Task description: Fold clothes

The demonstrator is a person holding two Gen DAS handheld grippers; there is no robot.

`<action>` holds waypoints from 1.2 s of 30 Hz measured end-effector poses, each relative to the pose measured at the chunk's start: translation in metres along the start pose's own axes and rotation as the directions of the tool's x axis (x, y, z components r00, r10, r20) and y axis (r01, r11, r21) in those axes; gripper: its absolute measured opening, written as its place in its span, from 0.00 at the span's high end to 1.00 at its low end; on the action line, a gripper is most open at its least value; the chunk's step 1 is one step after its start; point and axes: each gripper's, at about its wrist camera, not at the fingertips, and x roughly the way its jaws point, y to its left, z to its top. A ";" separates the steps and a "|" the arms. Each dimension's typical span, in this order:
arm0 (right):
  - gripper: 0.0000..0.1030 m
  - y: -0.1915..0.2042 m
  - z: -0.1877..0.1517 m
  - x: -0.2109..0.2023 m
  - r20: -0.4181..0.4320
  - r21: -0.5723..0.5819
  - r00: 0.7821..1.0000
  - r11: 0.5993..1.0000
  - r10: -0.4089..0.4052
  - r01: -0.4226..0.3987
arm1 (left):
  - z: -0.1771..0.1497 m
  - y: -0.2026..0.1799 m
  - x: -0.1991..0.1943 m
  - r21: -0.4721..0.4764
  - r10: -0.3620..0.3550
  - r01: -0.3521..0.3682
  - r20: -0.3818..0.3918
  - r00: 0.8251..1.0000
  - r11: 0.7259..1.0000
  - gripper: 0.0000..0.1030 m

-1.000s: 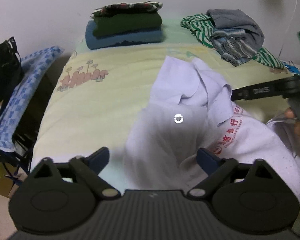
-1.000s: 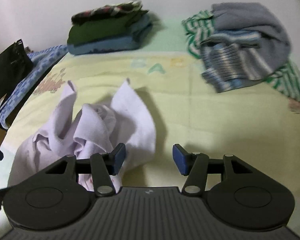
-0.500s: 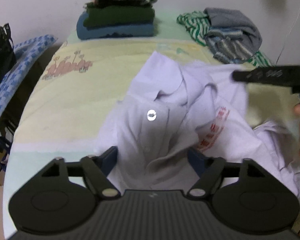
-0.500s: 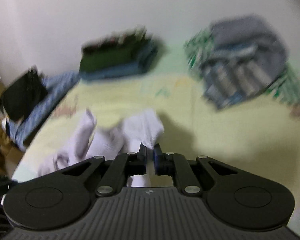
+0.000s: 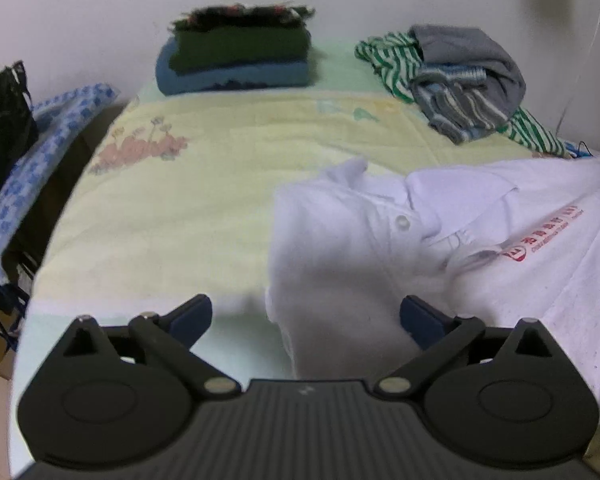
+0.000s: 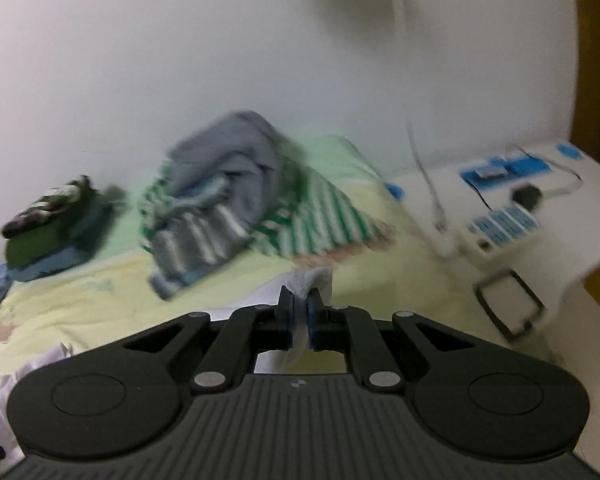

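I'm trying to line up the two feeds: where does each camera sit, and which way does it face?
Left wrist: rides on the left hand-held gripper, looking down across the bed at the white polo shirt; its own jaws are opening, pads clear of cloth.
Right wrist: rides on the right hand-held gripper, aimed toward the wall and a white side table; its jaws are shut on a fold of the shirt.
Shared: the unfolded pile and the folded stack.
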 end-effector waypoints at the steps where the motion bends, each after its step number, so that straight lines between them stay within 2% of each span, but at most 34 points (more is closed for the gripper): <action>1: 0.93 -0.003 -0.004 0.000 -0.018 0.011 1.000 1.000 0.007 -0.007 | 0.001 -0.004 -0.001 0.009 -0.014 0.014 0.001 1.000 1.000 0.03; 3: 0.93 -0.001 -0.008 -0.008 -0.027 0.018 0.998 0.998 0.061 -0.061 | 0.004 -0.012 -0.007 0.035 -0.050 0.050 0.014 0.999 0.998 0.03; 5: 0.93 0.008 -0.007 -0.022 -0.021 0.023 0.981 0.981 0.193 -0.193 | 0.005 -0.024 -0.019 0.101 -0.073 0.068 0.045 0.996 0.992 0.03; 8: 0.93 0.040 -0.001 -0.037 -0.047 -0.061 0.921 0.920 0.386 -0.388 | 0.004 -0.043 -0.039 0.244 -0.112 0.087 0.092 0.989 0.966 0.03; 11: 0.93 0.078 0.001 -0.045 -0.094 -0.126 0.846 0.837 0.525 -0.533 | 0.000 -0.066 -0.055 0.321 -0.181 0.138 0.108 0.978 0.937 0.01; 12: 0.93 0.090 0.002 -0.046 -0.113 -0.140 0.817 0.805 0.566 -0.577 | -0.001 -0.073 -0.056 0.330 -0.186 0.137 0.120 0.975 0.934 0.01; 14: 0.93 0.112 0.000 -0.049 -0.171 -0.148 0.745 0.730 0.645 -0.667 | -0.003 -0.088 -0.057 0.338 -0.173 0.112 0.155 0.973 0.934 0.01; 18: 0.93 0.149 -0.006 -0.059 -0.288 -0.147 0.573 0.555 0.767 -0.818 | -0.004 -0.101 -0.052 0.297 -0.131 0.069 0.196 0.972 0.952 0.02; 21: 0.93 0.168 -0.006 -0.070 -0.335 -0.138 0.458 0.438 0.823 -0.888 | -0.008 -0.099 -0.057 0.277 -0.148 0.083 0.223 0.963 0.957 0.02; 23: 0.93 0.179 -0.005 -0.074 -0.360 -0.119 0.389 0.372 0.848 -0.921 | -0.010 -0.097 -0.062 0.267 -0.154 0.084 0.254 0.955 0.960 0.02; 26: 0.92 0.194 -0.007 -0.077 -0.397 -0.089 0.313 0.304 0.863 -0.949 | -0.010 -0.096 -0.064 0.231 -0.123 0.056 0.284 0.951 0.971 0.02; 28: 0.91 0.199 -0.011 -0.077 -0.422 -0.058 0.270 0.272 0.865 -0.961 | -0.011 -0.092 -0.062 0.209 -0.082 0.022 0.284 0.955 0.978 0.16; 30: 0.90 0.201 -0.014 -0.076 -0.444 -0.024 0.241 0.258 0.863 -0.966 | -0.013 -0.087 -0.059 0.192 -0.045 -0.005 0.256 0.966 0.981 0.58; 32: 0.86 0.203 -0.017 -0.074 -0.466 0.011 0.211 0.244 0.859 -0.970 | -0.017 -0.074 -0.056 0.153 -0.031 -0.006 0.235 0.972 0.988 0.76; 33: 0.76 0.204 -0.018 -0.073 -0.476 0.028 0.196 0.237 0.857 -0.971 | -0.019 -0.067 -0.055 0.127 -0.020 -0.009 0.224 0.974 0.992 0.81; 34: 0.69 0.202 -0.018 -0.071 -0.474 0.049 0.182 0.232 0.861 -0.971 | -0.022 -0.060 -0.055 0.103 -0.009 -0.013 0.214 0.977 0.995 0.82; 35: 0.54 0.198 -0.016 -0.070 -0.467 0.071 0.170 0.228 0.868 -0.971 | -0.025 -0.053 -0.054 0.078 0.002 -0.018 0.203 0.979 0.997 0.84; 36: 0.47 0.192 -0.013 -0.069 -0.445 0.083 0.167 0.226 0.880 -0.971 | -0.028 -0.045 -0.054 0.052 0.022 -0.033 0.197 0.980 0.998 0.86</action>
